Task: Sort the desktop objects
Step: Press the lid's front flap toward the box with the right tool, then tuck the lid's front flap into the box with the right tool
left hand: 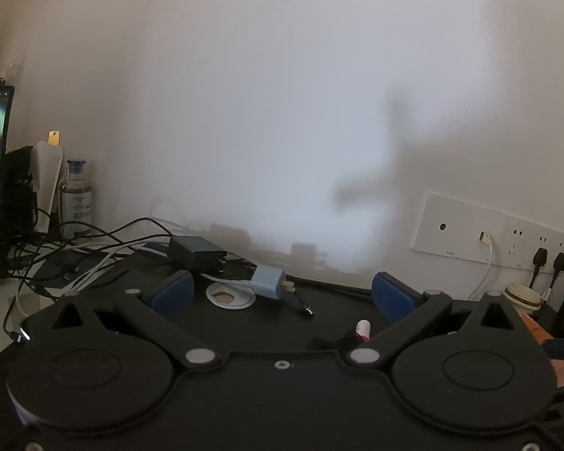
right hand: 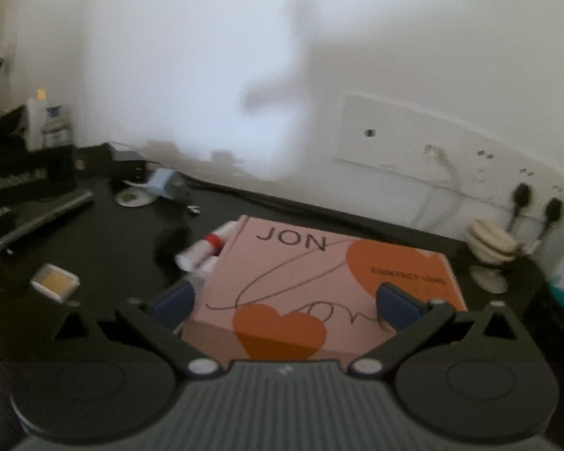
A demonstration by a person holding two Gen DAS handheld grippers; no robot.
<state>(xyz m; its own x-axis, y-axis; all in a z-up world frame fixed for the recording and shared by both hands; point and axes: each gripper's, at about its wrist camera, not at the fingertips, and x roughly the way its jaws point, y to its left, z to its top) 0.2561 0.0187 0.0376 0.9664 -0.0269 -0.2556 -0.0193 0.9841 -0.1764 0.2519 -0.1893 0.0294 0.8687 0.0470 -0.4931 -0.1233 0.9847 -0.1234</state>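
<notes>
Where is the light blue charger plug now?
In the left wrist view, the light blue charger plug lies on the black desk, beside the round cable port, before the black adapter.

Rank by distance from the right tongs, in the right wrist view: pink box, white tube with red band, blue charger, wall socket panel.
1. pink box, between the right tongs
2. white tube with red band, left
3. blue charger, far left
4. wall socket panel, back wall

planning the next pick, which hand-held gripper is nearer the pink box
Right. The right hand-held gripper has its open fingers on either side of the pink box. The left hand-held gripper is open over bare desk, away from it.
</notes>
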